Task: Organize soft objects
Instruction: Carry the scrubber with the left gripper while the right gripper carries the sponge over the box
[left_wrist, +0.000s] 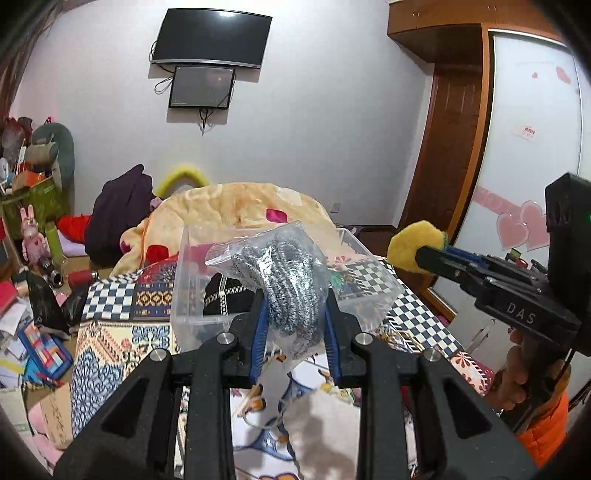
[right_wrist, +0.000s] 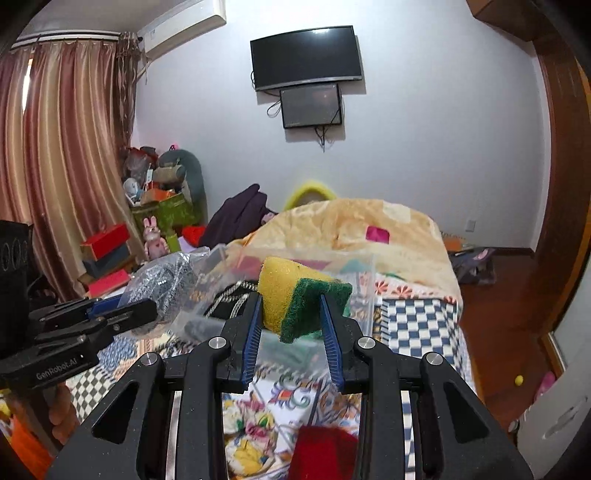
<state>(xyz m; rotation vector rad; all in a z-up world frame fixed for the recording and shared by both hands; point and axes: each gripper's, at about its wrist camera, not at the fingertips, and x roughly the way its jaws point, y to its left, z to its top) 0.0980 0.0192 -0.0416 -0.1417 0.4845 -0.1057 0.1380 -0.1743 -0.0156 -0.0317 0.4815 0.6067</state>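
My left gripper (left_wrist: 294, 302) is shut on a clear plastic bag of grey steel-wool scourers (left_wrist: 284, 273), held above the bed in front of a clear plastic bin (left_wrist: 192, 295). My right gripper (right_wrist: 291, 306) is shut on a yellow and green sponge (right_wrist: 295, 295), held just before the same bin (right_wrist: 362, 291). In the left wrist view the right gripper (left_wrist: 417, 254) comes in from the right with the sponge (left_wrist: 410, 245). In the right wrist view the left gripper (right_wrist: 147, 310) with the bag (right_wrist: 166, 284) is at the left.
The bin stands on a patterned quilt (left_wrist: 110, 332) on the bed, with a beige blanket (left_wrist: 240, 210) heaped behind it. A white cloth (left_wrist: 325, 428) and a red cloth (right_wrist: 325, 450) lie below the grippers. Clutter and boxes (right_wrist: 107, 258) fill the floor at left.
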